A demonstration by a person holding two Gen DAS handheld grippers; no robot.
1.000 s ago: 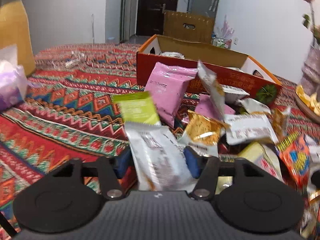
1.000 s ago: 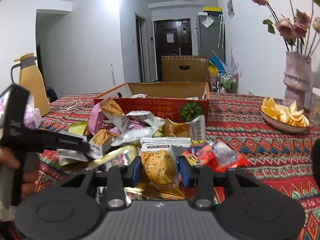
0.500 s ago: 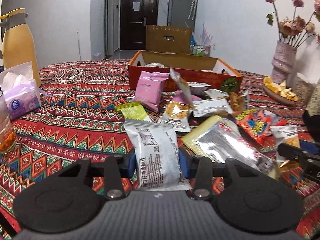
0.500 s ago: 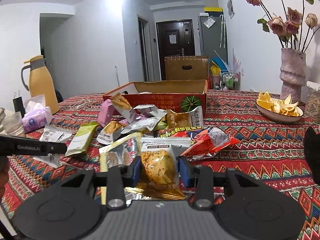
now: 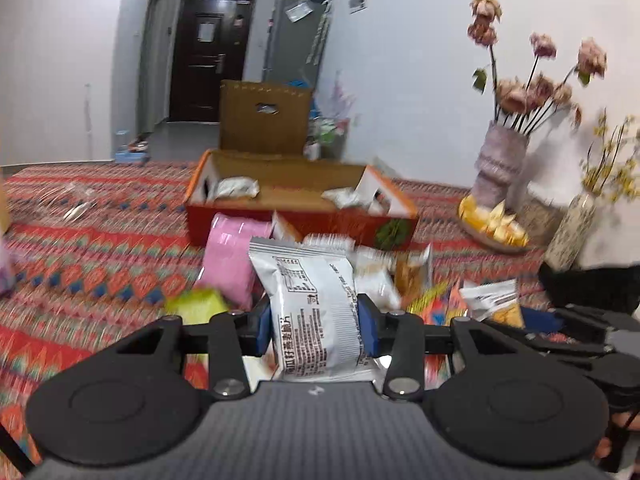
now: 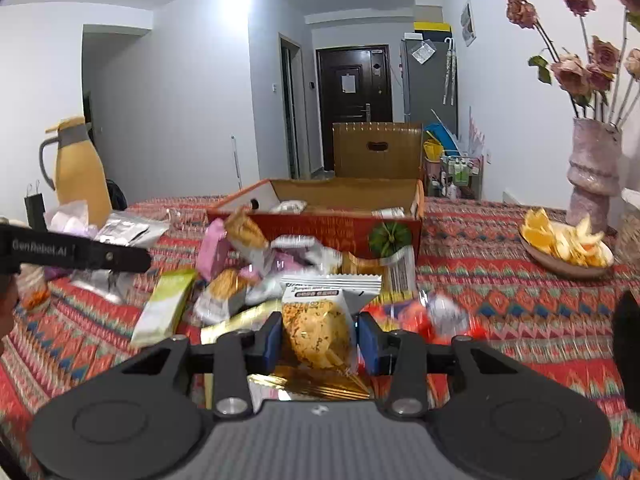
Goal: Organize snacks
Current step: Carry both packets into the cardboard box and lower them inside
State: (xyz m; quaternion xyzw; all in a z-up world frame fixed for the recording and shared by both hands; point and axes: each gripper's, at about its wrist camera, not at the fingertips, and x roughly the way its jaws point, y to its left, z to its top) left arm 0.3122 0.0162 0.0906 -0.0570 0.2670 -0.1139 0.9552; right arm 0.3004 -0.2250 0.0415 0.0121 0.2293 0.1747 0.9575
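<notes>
My left gripper (image 5: 316, 326) is shut on a silver snack packet (image 5: 310, 292) with black print, held upright above the table. My right gripper (image 6: 318, 338) is shut on a clear packet of golden crackers (image 6: 320, 328), also lifted. Beyond both lies a heap of loose snack packets (image 6: 256, 272), among them a pink packet (image 5: 234, 256) and a green one (image 6: 166, 304). Behind the heap stands an open orange cardboard box (image 5: 296, 222) with a few packets inside; in the right wrist view the box (image 6: 320, 226) sits straight ahead. The left gripper (image 6: 76, 254) shows at that view's left edge.
A patterned red tablecloth (image 6: 500, 280) covers the table. A dish of orange peel (image 6: 566, 246) and a vase of dried flowers (image 6: 592, 176) stand at the right. A yellow thermos jug (image 6: 78, 168) and tissues (image 6: 70, 216) are at the left. A brown carton (image 6: 376, 150) stands behind the table.
My left gripper closed on the silver packet and lifted it off the table, and its view swung toward the box. My right gripper rose a little with its cracker packet.
</notes>
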